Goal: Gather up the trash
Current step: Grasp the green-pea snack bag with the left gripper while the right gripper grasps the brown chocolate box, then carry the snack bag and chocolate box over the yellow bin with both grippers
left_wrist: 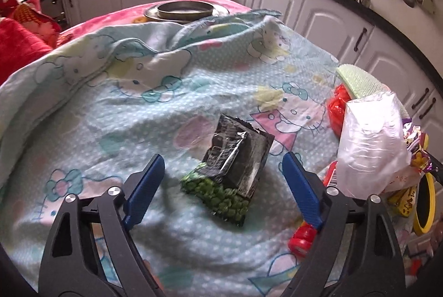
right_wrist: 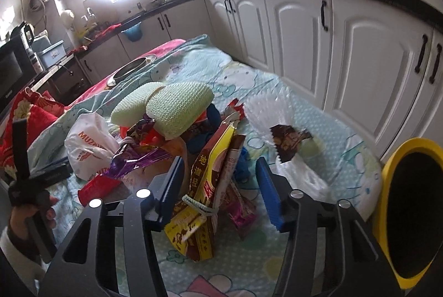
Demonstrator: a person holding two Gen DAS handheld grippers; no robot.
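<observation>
Left tool (left_wrist: 221, 172) gaping (blue pads), pea packet (left_wrist: 229, 169) between

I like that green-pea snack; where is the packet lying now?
In the left wrist view the pea packet lies on the cartoon bedsheet, centred ahead between the blue fingers, left of the trash pile.

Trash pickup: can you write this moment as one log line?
left gripper: open over green-black packet | right gripper: open around yellow wrapper | yellow bin: right
</observation>
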